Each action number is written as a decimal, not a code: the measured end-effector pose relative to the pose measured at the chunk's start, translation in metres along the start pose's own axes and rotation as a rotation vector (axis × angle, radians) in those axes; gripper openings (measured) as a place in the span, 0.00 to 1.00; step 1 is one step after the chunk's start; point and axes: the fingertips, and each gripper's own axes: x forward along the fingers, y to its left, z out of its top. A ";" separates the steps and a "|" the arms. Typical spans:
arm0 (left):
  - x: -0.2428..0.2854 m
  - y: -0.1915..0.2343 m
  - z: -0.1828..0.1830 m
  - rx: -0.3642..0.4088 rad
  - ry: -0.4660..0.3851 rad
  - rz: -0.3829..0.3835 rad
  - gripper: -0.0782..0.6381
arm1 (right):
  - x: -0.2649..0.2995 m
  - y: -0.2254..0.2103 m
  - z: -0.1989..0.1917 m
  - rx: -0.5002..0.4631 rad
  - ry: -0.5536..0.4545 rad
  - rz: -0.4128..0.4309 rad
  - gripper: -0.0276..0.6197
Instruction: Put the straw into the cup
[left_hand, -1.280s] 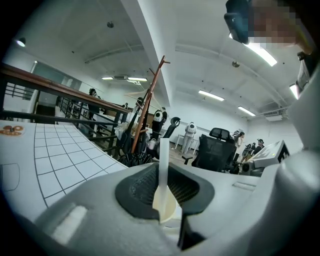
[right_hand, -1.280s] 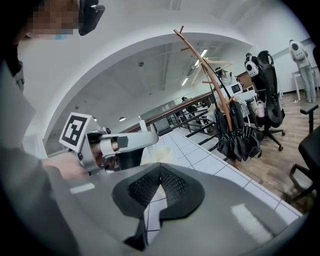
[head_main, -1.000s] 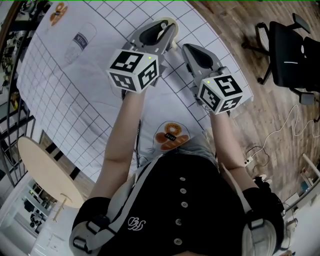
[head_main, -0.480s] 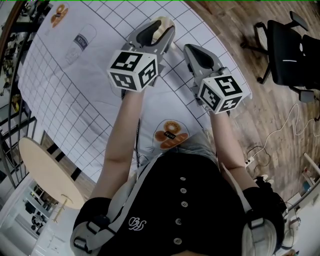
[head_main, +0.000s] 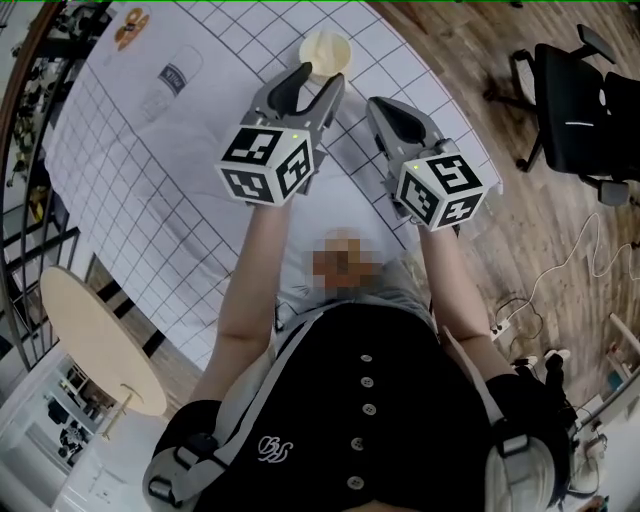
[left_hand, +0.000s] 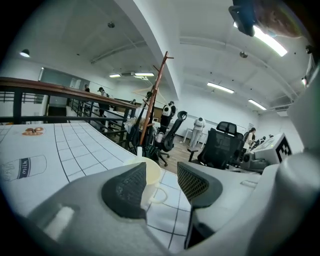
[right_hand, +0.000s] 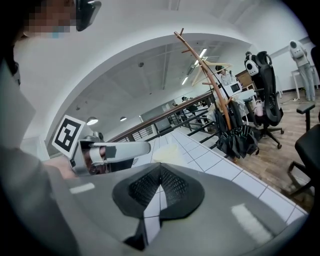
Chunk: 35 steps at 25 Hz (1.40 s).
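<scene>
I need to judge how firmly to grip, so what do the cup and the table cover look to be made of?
The cup is pale cream, smooth and dull-surfaced, with a moulded loop handle that shows in the left gripper view. It is likely plastic or glazed ceramic; the look leaves that open. The table cover is white with a black grid and printed pictures, and is probably a thin printed sheet of vinyl or cloth.

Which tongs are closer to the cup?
Left. The left tongs sit just short of the cup, jaws opening with nothing between them; the right tongs are farther back, off to its right.
</scene>
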 end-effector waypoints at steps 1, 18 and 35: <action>-0.003 -0.006 -0.008 0.002 0.025 -0.014 0.38 | -0.001 0.002 -0.002 -0.007 0.011 0.004 0.05; -0.030 -0.051 -0.066 -0.030 0.132 -0.032 0.11 | -0.021 0.027 -0.033 -0.086 0.150 0.071 0.04; -0.050 -0.062 -0.083 -0.051 0.191 -0.051 0.11 | -0.032 0.044 -0.033 -0.144 0.170 0.081 0.04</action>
